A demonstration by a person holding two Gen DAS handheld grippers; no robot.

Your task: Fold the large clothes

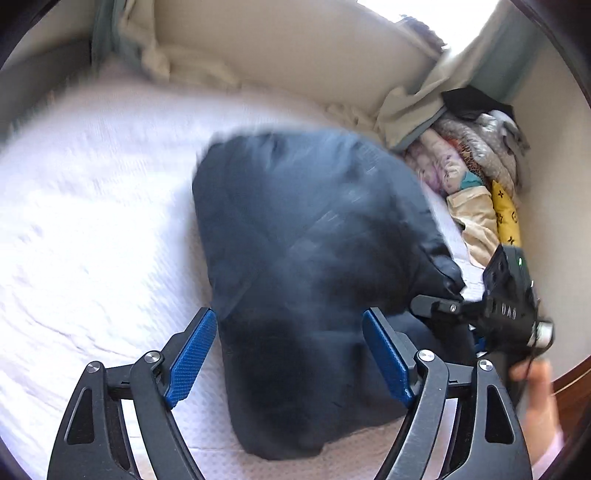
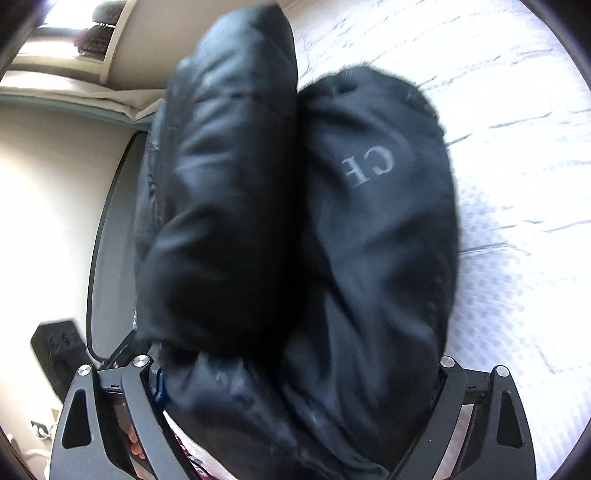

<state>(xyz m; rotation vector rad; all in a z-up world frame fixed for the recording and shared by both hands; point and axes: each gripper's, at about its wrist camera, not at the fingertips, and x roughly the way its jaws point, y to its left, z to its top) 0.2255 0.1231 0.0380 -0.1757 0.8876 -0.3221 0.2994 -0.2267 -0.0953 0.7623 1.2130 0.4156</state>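
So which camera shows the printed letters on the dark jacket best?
The right wrist view: the grey letters on the dark jacket face the camera, close. The left wrist view shows the jacket's whole outline, blurred, without readable letters.

We were pretty clearly in somebody's bedroom at home: the whole work surface was a bed (image 1: 92, 229) with a white textured cover, tucked against a cream padded surround (image 1: 280, 48) in the corner. A messy pile of household laundry (image 1: 476, 166) was heaped in that corner (kids' prints, a grey knit, something yellow), with pale curtains (image 1: 417, 99) hanging down by a bright window (image 1: 443, 14). On the other side we saw plain cream walls and a wall shelf (image 2: 62, 85), so nothing lab-like about it.
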